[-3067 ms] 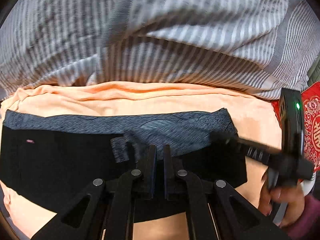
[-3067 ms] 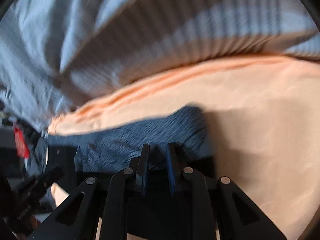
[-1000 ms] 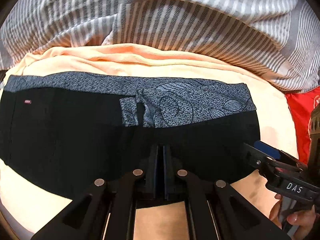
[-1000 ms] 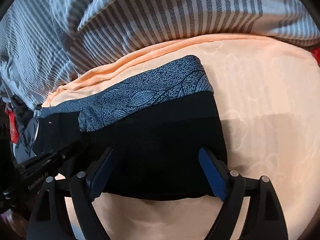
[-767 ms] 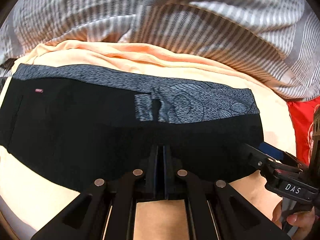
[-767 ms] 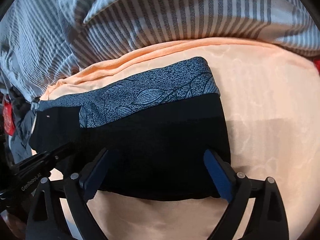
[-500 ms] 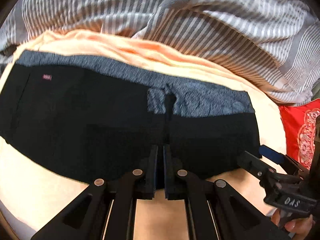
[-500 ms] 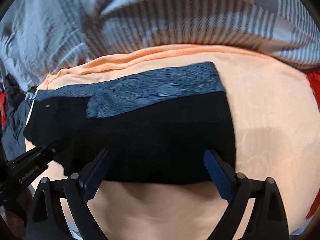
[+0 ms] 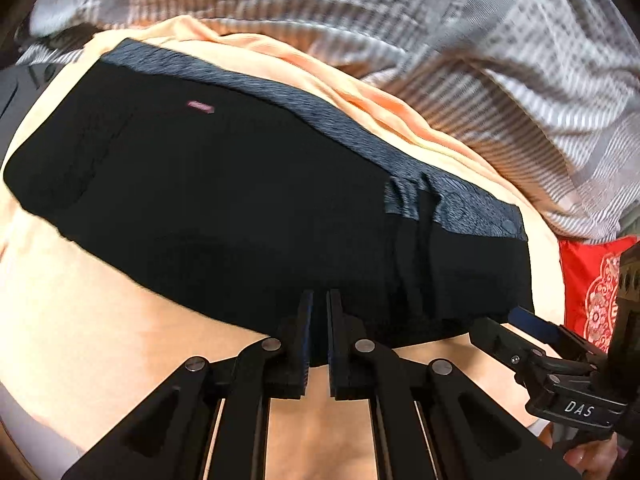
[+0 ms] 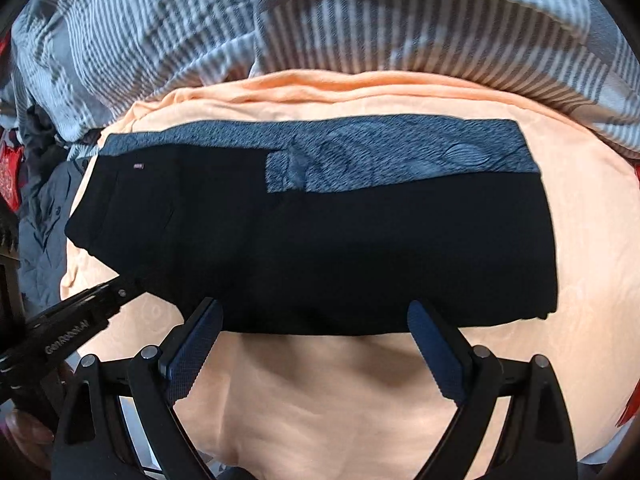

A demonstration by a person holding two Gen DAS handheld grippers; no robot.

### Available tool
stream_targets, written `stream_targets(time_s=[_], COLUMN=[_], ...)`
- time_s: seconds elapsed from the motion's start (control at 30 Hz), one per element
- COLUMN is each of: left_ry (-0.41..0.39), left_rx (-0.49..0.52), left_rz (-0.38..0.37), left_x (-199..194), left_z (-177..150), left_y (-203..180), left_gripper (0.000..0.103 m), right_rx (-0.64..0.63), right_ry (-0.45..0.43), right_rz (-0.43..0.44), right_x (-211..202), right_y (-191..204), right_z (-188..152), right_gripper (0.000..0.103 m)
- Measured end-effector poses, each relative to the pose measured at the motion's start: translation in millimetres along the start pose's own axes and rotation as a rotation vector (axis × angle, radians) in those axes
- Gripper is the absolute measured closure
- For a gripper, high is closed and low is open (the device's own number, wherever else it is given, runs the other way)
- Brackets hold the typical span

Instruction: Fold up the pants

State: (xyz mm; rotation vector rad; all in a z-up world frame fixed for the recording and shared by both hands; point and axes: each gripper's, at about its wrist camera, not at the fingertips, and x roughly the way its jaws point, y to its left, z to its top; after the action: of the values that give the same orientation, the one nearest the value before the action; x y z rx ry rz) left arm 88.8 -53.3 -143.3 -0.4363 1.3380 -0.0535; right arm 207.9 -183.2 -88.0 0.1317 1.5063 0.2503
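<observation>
Black cloth, soft and limp: the pants lie flat as a long folded band on the peach bedsheet, a grey-blue leaf-print strip along their far edge, with the striped duvet bunched behind. A small pink tag sits near the left end.

Left gripper: jaws nearly together over the near hem. Whether cloth is pinched between them I cannot tell; the dark fabric hides it. Right gripper: jaws spread wide, holding nothing, hovering just short of the near edge over bare sheet.

Handling, as a guess: light, thin woven stuff with no stiffness, so it will drape and sag from any single pinch, and layers may slide apart. Surface looks matte, not slippery; nothing fragile. Best hold looks like the near hem at two spaced points, or the two corners of the right end, catching all layers together so the fold carries over evenly. A red patterned cushion sits off to the right.
</observation>
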Motion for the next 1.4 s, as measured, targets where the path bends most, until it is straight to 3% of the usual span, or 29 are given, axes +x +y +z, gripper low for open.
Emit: stream_targets(time_s=[0.1, 0.13, 0.17, 0.2, 0.33, 0.57, 0.77, 1.0, 1.13, 1.2, 1.4], left_ry=[0.021, 0.024, 0.024, 0.008, -0.033, -0.019, -0.156, -0.176, -0.2, -0.213, -0.242], left_rx=[-0.031, -0.04, -0.052, -0.063, -0.08, -0.173, -0.306, -0.45, -0.505, -0.524, -0.527], left_rz=[-0.01, -0.008, -0.002, -0.001, 0.011, 0.017, -0.007, -0.031, -0.064, -0.111, -0.172], left_x=[-1, 0, -2, -5, -16, -21, -42, -26, -17, -14, -8], left_z=[1, 2, 1, 1, 1, 3, 7, 18, 23, 25, 36], left_y=[15, 19, 24, 29, 41, 81, 125, 168, 182, 188, 195], left_gripper=[0.097, 0.076, 0.02, 0.0, 0.002, 0.002, 0.002, 0.002, 0.003, 0.011, 0.011], right_rx=[-0.015, -0.02, -0.027, -0.04, -0.072, -0.093, -0.102, -0.105, -0.119, -0.12, -0.116], right_ry=[0.014, 0.016, 0.017, 0.018, 0.025, 0.05, 0.061, 0.067, 0.078, 0.086, 0.084], right_rz=[-0.001, 0.0, 0.001, 0.002, 0.01, 0.028, 0.045, 0.069, 0.07, 0.075, 0.098], right_x=[3, 3, 4, 5, 10, 17, 18, 20, 25, 28, 34], right_y=[11, 14, 18, 22, 40, 59, 67, 73, 77, 77, 82], right_z=[-2, -3, -4, -4, -3, 0, 3, 5, 5, 5, 8], right_gripper=[0.008, 0.008, 0.008, 0.008, 0.008, 0.008, 0.008, 0.008, 0.008, 0.008, 0.008])
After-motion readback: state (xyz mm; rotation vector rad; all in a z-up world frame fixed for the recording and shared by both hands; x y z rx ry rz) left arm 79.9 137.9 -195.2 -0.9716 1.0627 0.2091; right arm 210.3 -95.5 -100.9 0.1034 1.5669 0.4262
